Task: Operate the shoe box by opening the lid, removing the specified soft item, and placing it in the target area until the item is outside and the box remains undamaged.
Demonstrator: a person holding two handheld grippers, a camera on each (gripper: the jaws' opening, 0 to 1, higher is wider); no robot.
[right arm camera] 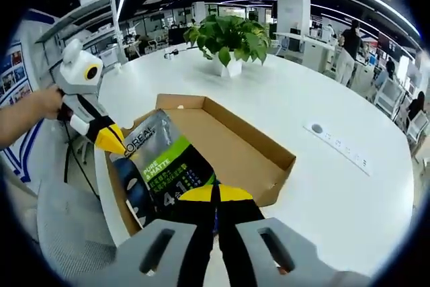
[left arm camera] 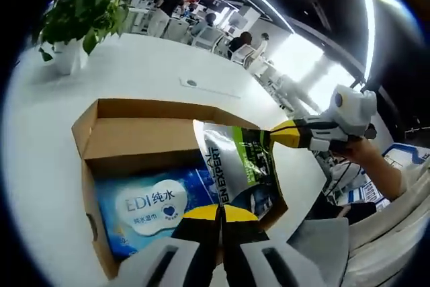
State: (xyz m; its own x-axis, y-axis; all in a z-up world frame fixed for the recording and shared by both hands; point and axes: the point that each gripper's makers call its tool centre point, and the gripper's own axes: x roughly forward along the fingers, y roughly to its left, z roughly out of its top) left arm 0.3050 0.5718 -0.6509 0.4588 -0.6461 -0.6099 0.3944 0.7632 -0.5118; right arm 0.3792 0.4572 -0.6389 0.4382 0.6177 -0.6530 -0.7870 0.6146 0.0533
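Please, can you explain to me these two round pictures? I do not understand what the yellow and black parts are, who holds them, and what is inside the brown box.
A person holds a two-jaw hand tool in each hand, and a small camera rides on each tool, so each picture looks forward along its own jaws.

In the left gripper view, the left gripper rises from the bottom, and the right gripper comes in from the right. Both appear shut on the grey and green pouch, lifted partly out of the open cardboard box. A blue wet wipes pack lies inside.

The right gripper view shows the same box on the white table, with a potted plant behind.
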